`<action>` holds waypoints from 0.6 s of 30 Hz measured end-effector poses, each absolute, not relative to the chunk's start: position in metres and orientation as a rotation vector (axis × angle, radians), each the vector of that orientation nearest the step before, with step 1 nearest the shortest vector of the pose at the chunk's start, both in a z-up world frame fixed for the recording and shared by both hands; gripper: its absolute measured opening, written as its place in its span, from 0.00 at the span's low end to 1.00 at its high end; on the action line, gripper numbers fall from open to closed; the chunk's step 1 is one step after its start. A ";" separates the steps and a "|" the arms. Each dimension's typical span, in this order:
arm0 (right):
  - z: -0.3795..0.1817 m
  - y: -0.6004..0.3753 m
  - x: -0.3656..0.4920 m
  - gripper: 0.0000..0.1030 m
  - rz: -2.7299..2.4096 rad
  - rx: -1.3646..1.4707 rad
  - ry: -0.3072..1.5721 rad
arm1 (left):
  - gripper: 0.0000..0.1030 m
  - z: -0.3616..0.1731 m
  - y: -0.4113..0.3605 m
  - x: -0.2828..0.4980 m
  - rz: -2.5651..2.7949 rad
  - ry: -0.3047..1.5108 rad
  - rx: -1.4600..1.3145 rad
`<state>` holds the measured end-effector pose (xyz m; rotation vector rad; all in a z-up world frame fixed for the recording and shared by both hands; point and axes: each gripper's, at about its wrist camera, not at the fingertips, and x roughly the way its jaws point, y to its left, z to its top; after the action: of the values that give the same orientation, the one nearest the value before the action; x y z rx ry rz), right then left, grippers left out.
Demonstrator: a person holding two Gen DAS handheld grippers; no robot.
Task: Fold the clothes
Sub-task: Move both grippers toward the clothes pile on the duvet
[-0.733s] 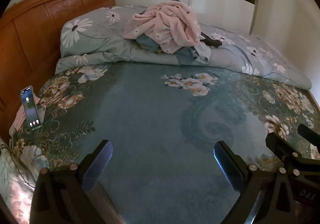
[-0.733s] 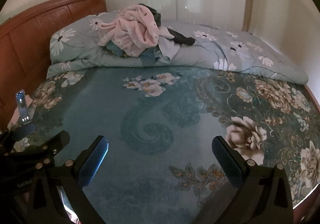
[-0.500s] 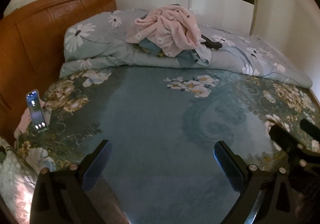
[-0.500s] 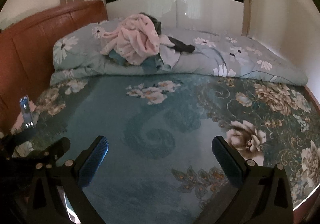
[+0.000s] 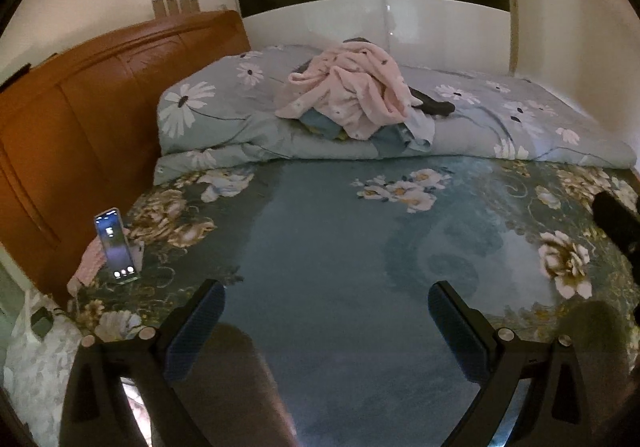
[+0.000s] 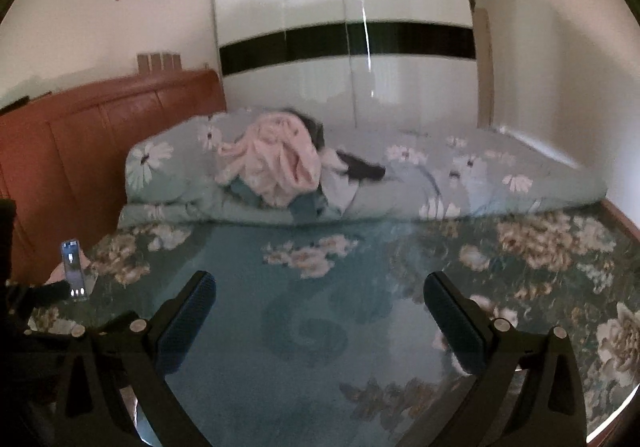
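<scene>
Clothes pile (image 5: pixel 352 103), pink garment on top, sits on the rolled daisy quilt (image 5: pixel 500 119) at the far side of the bed (image 5: pixel 340 247). Left gripper (image 5: pixel 326 313) and right gripper (image 6: pixel 320 301) hover over the floral sheet, fingers spread, holding nothing. Phone (image 5: pixel 116 245) propped near the headboard (image 5: pixel 80 119).

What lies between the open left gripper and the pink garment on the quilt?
Only bare floral bedspread, then the folded quilt's front edge; left wrist view shows it. Left gripper; pink garment.
</scene>
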<state>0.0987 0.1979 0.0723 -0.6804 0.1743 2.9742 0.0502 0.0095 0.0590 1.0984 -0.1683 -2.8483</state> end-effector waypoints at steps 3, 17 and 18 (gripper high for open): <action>0.081 0.204 0.104 1.00 2.954 -0.643 0.203 | 1.00 0.065 0.008 0.051 -2.849 -0.140 1.071; 0.074 0.224 0.079 1.00 2.862 -0.820 0.254 | 1.00 0.069 0.016 0.014 -2.925 -0.061 1.088; 0.072 0.223 0.075 1.00 2.866 -0.839 0.244 | 1.00 0.069 0.014 0.011 -2.928 -0.037 1.090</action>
<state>0.0754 0.2228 0.0721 -0.8392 0.2437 2.8659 0.0114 0.0144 0.0685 1.0903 -0.0370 -2.9284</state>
